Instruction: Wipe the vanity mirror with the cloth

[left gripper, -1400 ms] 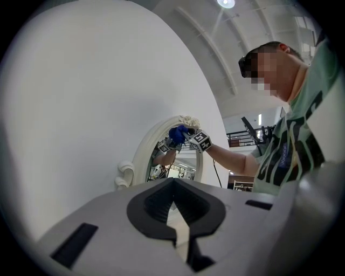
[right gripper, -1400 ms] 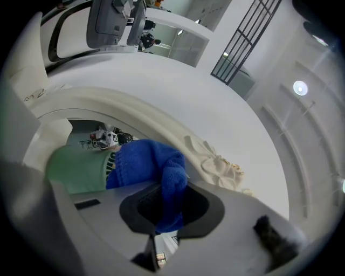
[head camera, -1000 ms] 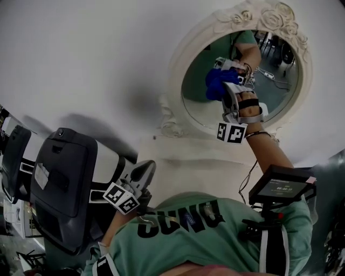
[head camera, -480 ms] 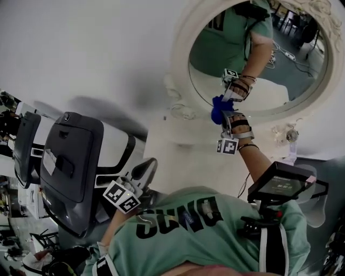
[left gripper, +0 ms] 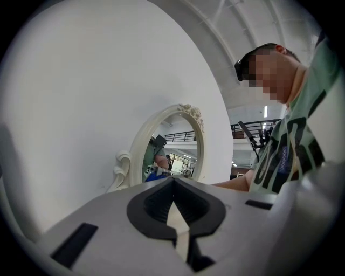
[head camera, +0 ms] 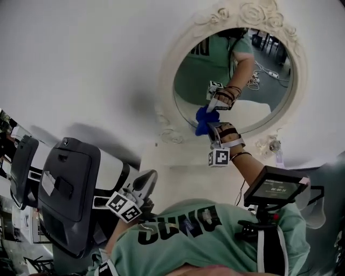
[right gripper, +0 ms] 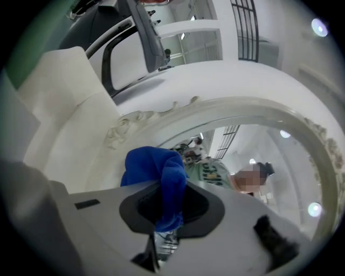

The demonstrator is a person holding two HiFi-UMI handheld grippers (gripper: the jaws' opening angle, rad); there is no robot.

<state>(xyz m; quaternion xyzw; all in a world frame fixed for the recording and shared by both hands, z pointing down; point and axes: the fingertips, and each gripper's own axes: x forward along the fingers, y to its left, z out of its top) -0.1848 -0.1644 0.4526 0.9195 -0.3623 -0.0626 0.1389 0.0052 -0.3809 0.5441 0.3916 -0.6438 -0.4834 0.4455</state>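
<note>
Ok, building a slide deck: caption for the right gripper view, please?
The right hand-held gripper clamps a blue cloth, held up to the ornate vanity mirror.

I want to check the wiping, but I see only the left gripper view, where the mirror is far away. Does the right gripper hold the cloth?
Observer: Yes. The right gripper view shows the right gripper shut on the blue cloth.
Operator: Where on the mirror is the cloth?
Observer: In the head view it meets its own reflection at the lower left, near the ornate frame.
Operator: And where is my left gripper?
Observer: Low, beside a dark grey machine, apart from the mirror.
</note>
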